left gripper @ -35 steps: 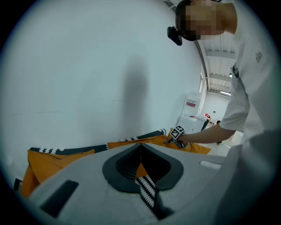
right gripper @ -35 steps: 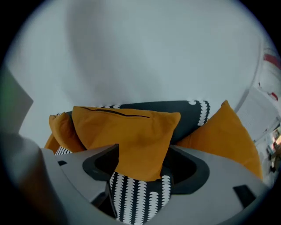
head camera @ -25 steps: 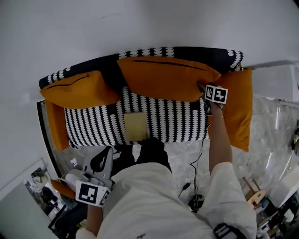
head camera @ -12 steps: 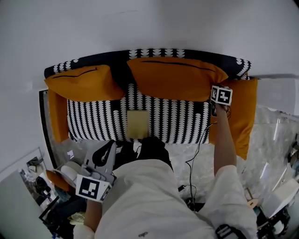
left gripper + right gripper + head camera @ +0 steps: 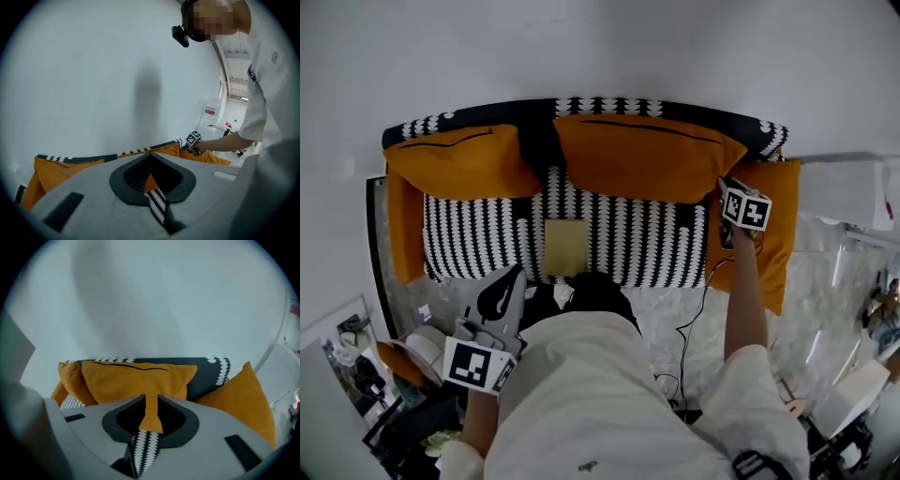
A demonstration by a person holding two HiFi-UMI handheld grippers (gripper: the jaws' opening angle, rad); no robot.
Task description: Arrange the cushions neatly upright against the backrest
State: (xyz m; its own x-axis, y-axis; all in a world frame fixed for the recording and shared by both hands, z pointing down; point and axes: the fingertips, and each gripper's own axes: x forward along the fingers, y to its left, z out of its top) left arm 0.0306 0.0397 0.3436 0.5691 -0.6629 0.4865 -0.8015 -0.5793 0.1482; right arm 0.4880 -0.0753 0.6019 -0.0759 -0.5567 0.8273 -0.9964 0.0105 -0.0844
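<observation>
Two orange cushions lean on the black-and-white sofa's backrest [image 5: 539, 111]: a smaller one [image 5: 459, 161] at the left and a wide one [image 5: 637, 155] at the middle right. My right gripper [image 5: 722, 187] is at the wide cushion's lower right corner. Its jaws have just been closing, and orange fabric sits pinched between them [image 5: 150, 404]. The wide cushion [image 5: 136, 378] stands upright ahead in the right gripper view. My left gripper [image 5: 508, 281] hangs low by the person's body, off the sofa, jaws together and holding nothing [image 5: 150, 161].
Orange arm cushions flank the seat at the left [image 5: 403, 225] and right [image 5: 773, 239]. A pale square pad [image 5: 565, 247] lies on the striped seat. A cable [image 5: 686, 323] trails over the marble floor, a white cabinet [image 5: 844, 192] stands right, and clutter [image 5: 403, 361] sits lower left.
The right gripper has closed on the wide cushion's right corner and risen a little with it. The left gripper has hardly moved.
</observation>
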